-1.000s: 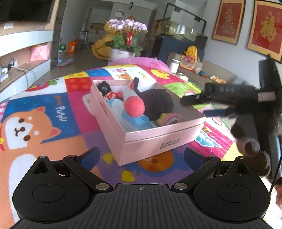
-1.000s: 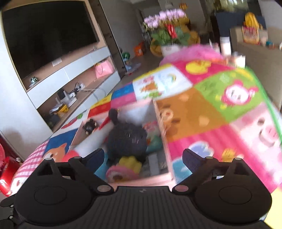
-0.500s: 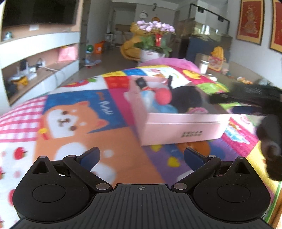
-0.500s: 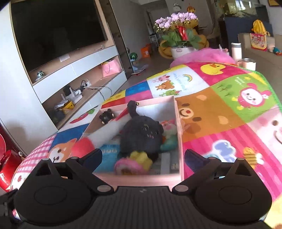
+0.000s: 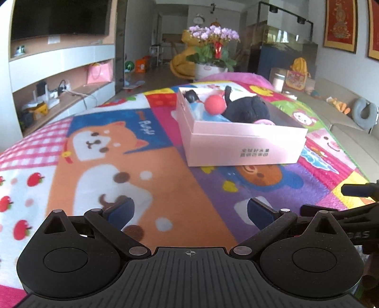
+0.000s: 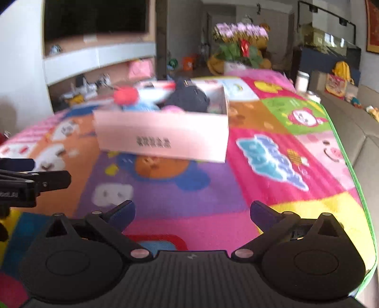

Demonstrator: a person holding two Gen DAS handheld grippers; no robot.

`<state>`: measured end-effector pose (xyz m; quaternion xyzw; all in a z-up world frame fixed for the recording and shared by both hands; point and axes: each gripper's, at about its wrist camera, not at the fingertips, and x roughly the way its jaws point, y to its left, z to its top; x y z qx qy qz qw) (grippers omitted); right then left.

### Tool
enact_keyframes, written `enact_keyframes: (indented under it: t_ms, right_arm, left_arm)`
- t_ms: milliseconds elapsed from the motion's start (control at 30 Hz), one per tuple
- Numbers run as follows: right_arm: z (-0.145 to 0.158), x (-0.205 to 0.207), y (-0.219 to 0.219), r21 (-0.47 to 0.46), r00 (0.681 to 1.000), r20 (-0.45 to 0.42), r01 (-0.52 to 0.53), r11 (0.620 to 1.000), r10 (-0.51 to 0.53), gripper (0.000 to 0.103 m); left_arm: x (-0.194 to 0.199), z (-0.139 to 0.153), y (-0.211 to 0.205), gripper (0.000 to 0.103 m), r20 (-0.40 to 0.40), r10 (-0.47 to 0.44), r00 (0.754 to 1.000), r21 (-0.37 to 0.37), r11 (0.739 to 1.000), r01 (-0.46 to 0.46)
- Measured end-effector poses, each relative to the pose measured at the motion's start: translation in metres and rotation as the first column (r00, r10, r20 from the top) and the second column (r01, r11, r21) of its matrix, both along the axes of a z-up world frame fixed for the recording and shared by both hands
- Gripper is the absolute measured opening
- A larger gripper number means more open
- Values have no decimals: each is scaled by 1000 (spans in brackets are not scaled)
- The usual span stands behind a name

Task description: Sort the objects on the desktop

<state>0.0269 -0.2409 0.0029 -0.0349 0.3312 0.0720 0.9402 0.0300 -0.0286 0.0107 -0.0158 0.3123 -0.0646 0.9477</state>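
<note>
I'm in a home living rm: wall TV (image 5: 59, 19) over shelving at 10 o'clock, potted orchids (image 5: 212, 51) at 12, sofa (image 5: 350, 123) w/ neck pillow at 2, cartoon kids' mat (image 5: 118, 165) across the foreground

"Puppy" on blanket (image 5: 144, 128)

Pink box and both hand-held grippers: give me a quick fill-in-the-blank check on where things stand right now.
1. The red ball lies inside the ____ box.
2. The black plush lies in the box to the ____ of the ball in the left wrist view.
3. Between the fingers of the right hand-held gripper there is ____.
4. The box stands on a patterned ____.

Missing words: pink; right; nothing; blanket
</note>
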Motion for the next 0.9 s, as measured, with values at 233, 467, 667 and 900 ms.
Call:
enact_keyframes:
  t_ms: [233,467,667,900]
  right_arm:
    - [-10,31,3,-17,997,-74,15,1000,-17,103]
    - [-13,31,4,2,997,-63,40,999,-39,103]
    - [-18,40,2,20,1000,-8,-28,999,28,103]
    - [-18,39,2,26,1000,-10,-12,1000,13,103]
  left_arm:
    - [24,-17,-17,103,-21,65,998,65,996,-64]
    - [26,-22,-19,103,-47,74,996,86,994,-70]
    - [25,-20,-18,103,-49,86,995,85,993,-81]
    - [26,-21,-18,103,-49,86,995,84,993,-81]
